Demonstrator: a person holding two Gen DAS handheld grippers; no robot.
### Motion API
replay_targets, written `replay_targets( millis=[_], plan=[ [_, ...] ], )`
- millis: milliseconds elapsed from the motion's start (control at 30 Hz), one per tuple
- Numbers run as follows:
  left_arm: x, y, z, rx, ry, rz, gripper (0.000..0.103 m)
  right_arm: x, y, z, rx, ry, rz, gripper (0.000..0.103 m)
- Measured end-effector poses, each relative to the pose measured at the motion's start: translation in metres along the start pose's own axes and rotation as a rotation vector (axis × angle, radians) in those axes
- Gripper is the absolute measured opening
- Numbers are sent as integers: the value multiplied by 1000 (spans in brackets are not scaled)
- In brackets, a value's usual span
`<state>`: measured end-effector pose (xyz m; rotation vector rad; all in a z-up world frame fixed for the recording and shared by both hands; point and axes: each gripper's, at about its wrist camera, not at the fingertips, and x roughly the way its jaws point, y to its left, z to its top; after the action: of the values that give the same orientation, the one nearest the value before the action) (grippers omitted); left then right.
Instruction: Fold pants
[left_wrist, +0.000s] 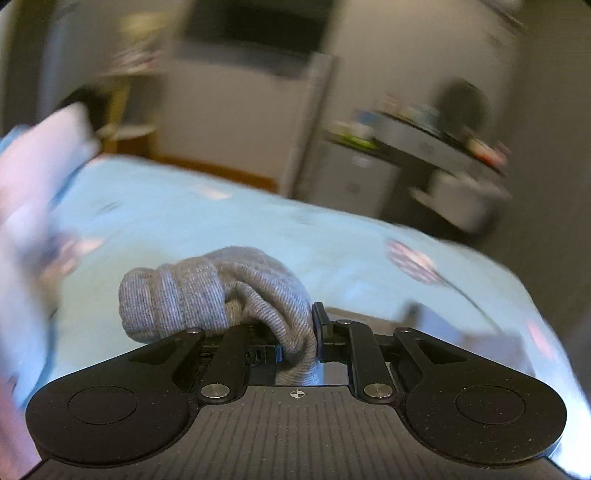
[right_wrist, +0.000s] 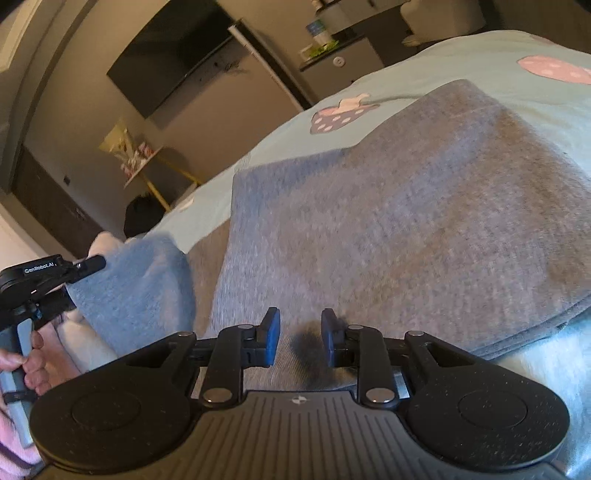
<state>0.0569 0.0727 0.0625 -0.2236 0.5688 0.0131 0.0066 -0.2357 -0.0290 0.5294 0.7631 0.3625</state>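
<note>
While the grey pants (right_wrist: 388, 221) lie spread on the bed (right_wrist: 480, 59) with its blue cover, one end of them is being picked up to fold over. That looks like the first fold, and most of the job is not done yet.

The left gripper (left_wrist: 297, 343) is squeezed almost shut on a bunched bit of the grey cloth (the ribbed end of a leg, it seems), and the cloth puffs out in front of its tips. In the right wrist view that same gripper (right_wrist: 79, 269) holds the raised end up off the bed.

The right gripper (right_wrist: 299, 332) is only a little way open. The pants lie flat right under and ahead of it. Whether its tips pinch any cloth cannot be told.

Next, the lifted end likely needs carrying across and laying down neatly, edges matched.
</note>
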Motion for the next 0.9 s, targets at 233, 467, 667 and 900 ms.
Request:
replay_targets(
  millis=[233, 467, 667, 900],
  plan=[
    [6, -108, -37, 407, 74, -177, 22, -8, -10, 5, 57, -44, -9, 29],
    [-7, -98, -61, 394, 196, -260, 46, -9, -10, 6, 53, -55, -20, 36],
    [-46, -69, -45, 341, 86, -281, 77, -13, 17, 2, -105, -71, -72, 51],
    [-61, 0, -29, -38, 97, -174, 84, -14, 59, -10, -367, -96, -170, 55]
  ],
)
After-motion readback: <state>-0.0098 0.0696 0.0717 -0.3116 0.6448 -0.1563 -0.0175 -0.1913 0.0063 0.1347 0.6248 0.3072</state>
